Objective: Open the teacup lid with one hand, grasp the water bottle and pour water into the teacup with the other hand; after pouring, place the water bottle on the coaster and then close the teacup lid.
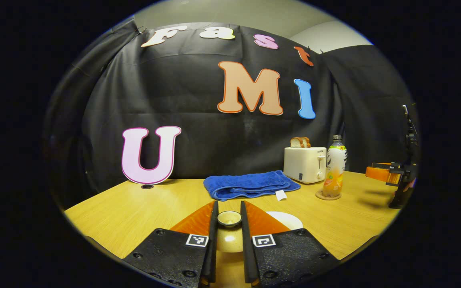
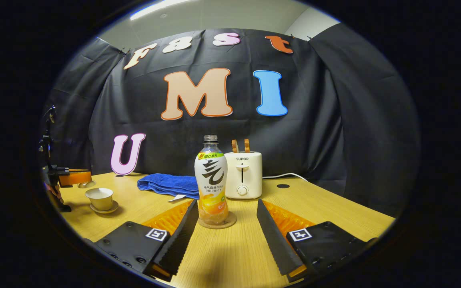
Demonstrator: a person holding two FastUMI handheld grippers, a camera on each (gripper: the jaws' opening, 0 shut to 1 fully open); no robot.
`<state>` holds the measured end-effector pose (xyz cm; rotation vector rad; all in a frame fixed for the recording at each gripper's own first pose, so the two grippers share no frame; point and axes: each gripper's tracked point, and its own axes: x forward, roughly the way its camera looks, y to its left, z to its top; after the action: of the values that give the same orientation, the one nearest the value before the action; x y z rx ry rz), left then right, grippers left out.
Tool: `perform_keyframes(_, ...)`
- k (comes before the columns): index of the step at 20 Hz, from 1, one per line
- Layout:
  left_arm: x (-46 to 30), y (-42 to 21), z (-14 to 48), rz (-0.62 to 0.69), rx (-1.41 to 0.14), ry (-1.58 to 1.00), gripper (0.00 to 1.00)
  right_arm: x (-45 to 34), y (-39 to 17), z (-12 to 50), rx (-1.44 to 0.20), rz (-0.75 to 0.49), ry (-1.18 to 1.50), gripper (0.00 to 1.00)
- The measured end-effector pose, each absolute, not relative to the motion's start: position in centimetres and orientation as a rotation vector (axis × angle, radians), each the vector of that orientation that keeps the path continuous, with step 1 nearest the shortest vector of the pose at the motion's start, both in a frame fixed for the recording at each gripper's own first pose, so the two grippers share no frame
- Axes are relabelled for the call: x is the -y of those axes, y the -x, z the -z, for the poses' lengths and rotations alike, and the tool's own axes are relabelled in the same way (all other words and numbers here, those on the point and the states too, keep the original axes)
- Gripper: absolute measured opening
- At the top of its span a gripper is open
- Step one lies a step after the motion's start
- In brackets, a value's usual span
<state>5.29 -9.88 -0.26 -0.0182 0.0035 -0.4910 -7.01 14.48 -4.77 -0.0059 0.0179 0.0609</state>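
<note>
Here, one view after the other.

Left gripper view
- Left gripper (image 1: 229, 224): fingers narrow, one on each side of the teacup lid's knob (image 1: 229, 218); whether they press on it I cannot tell.
- Teacup lid (image 1: 229, 240): between the fingers, low and close to the camera; whether it sits on a cup I cannot tell.
- Saucer (image 1: 288, 219): just right of the right finger, partly hidden by it.
- Blue towel (image 1: 250, 185): folded on the desk (image 1: 134, 212), ahead of the fingertips.
- Toaster (image 1: 305, 164): ahead and to the right, two bread slices (image 1: 299, 142) standing in its slots.
- Water bottle (image 1: 334, 170): upright on the coaster (image 1: 328, 195), just right of the toaster.
- Right gripper (image 1: 378, 173): far right, apart from the bottle.

Right gripper view
- Right gripper (image 2: 226, 208): fingers wide apart, low over the desk (image 2: 314, 204), gripping nothing.
- Water bottle (image 2: 211, 180): upright on its coaster (image 2: 217, 222), straight ahead between the fingertips, nearer the left finger; whether it touches, I cannot tell.
- Toaster (image 2: 246, 175): just behind the bottle, to its right.
- Blue towel (image 2: 169, 185): behind the bottle, to the left.
- Teacup (image 2: 99, 198): far left, uncovered, on its saucer (image 2: 103, 209).
- Left gripper (image 2: 79, 180): far left, beyond the teacup, with a pale lid-like shape (image 2: 86, 183) at its tip.
</note>
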Motion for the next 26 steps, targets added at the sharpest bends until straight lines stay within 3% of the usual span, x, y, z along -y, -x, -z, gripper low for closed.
perform_keyframes(6, 13.6, -4.6, 0.2, 0.619, -0.006, 0.016, 0.25, -14.5, 7.1, 4.8, -0.019, -0.066, 0.004, 0.90)
perform_keyframes(8, 13.9, -4.4, 0.1, 0.640, -0.005, 0.014, 0.25, -14.7, 7.2, 4.8, -0.020, -0.075, 0.003, 0.97)
perform_keyframes(13, 14.9, -4.4, 0.8, 0.689, -0.041, -0.017, 0.25, -15.0, 7.3, 4.8, -0.021, -0.091, 0.002, 0.97)
perform_keyframes(14, 15.0, -4.4, 1.2, 0.700, -0.061, -0.027, 0.25, -15.1, 7.4, 4.8, -0.022, -0.097, 0.001, 0.90)
perform_keyframes(20, 15.5, -4.6, 2.0, 0.710, -0.122, -0.064, 0.26, -15.2, 7.4, 4.8, -0.021, -0.103, 0.000, 0.96)
perform_keyframes(22, 15.4, -4.6, 2.1, 0.710, -0.124, -0.064, 0.26, -15.2, 7.4, 4.8, -0.021, -0.104, 0.000, 0.90)
perform_keyframes(26, 15.3, -4.6, 2.2, 0.707, -0.128, -0.066, 0.28, -15.2, 7.5, 4.8, -0.021, -0.104, 0.000, 0.92)
